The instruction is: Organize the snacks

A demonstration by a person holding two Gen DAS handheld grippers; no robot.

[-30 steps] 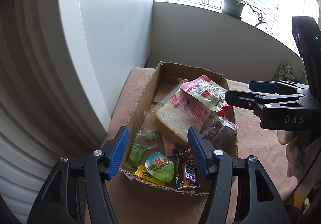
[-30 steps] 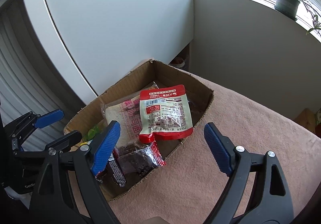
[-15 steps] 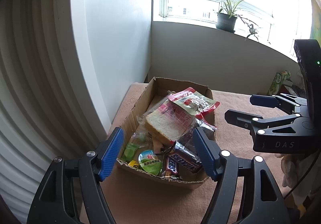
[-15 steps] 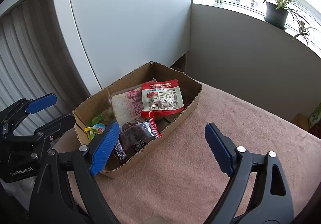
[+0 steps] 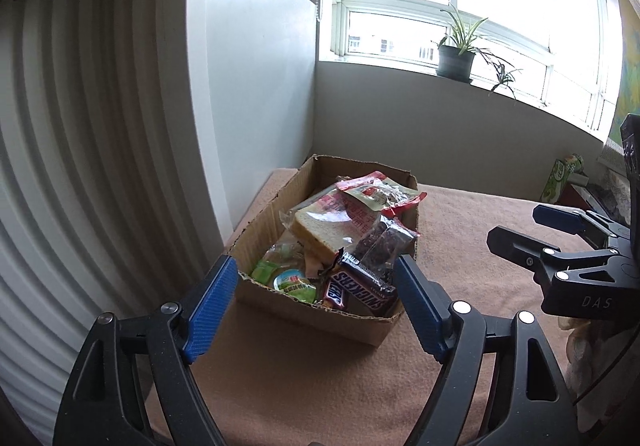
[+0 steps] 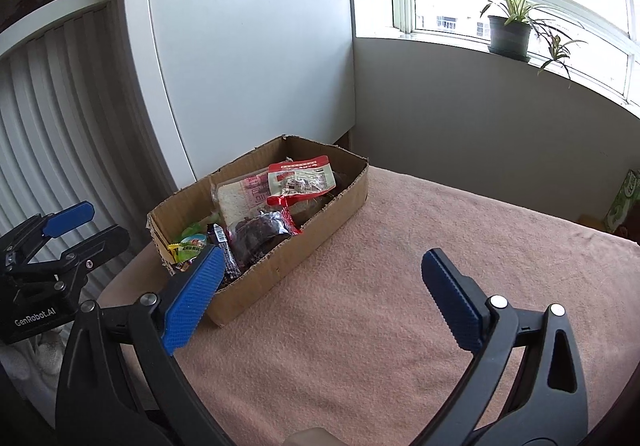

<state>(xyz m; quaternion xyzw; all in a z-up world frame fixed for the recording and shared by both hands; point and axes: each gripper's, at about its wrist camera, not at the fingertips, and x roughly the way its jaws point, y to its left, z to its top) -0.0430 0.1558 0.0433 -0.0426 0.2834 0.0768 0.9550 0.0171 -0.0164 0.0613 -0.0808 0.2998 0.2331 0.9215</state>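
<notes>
Both claws apart: left claw (image 5: 314,304) | right claw (image 6: 320,296) | cardboard box (image 6: 320,224) at blanket's (image 6: 400,286) left edge

**Readable print around the cardboard box**

A dark bar (image 5: 362,288) lying at the near end of the cardboard box (image 5: 312,312) carries the brand "SNICKERS" in blue letters on white. To the right of the box, the black body of the right gripper (image 5: 592,300) shows the letters "DAS". From the other camera, the left gripper (image 6: 34,322) to the left of the box bears "GenRobot.AI" in pale print. The red pouch (image 6: 302,178) and the bread bag (image 6: 244,196) inside the box have printed characters, too small to make out.
</notes>
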